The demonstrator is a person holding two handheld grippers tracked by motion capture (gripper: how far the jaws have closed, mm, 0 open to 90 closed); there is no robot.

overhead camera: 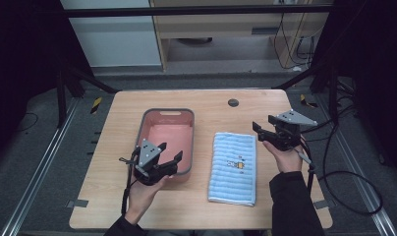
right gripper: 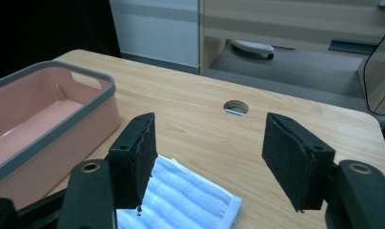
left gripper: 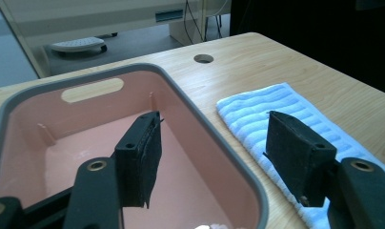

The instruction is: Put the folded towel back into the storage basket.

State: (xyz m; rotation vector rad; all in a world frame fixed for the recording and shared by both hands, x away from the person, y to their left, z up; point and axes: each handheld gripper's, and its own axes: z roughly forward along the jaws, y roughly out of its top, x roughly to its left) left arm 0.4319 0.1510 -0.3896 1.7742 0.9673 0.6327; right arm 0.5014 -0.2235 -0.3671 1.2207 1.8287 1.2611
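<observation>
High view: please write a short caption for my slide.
Two open hand-held grippers flank a pink bin and folded blue towel.

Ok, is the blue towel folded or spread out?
Folded. The striped blue towel lies flat on the table as a neat rectangle beside the pink basin, layered edges visible at its near end.

A lab: black-curtained bay, light wooden table [overhead camera: 265, 105] on grey carpet, aluminium floor rails [overhead camera: 37, 167], loose black cables [overhead camera: 354, 182] lower right.
</observation>
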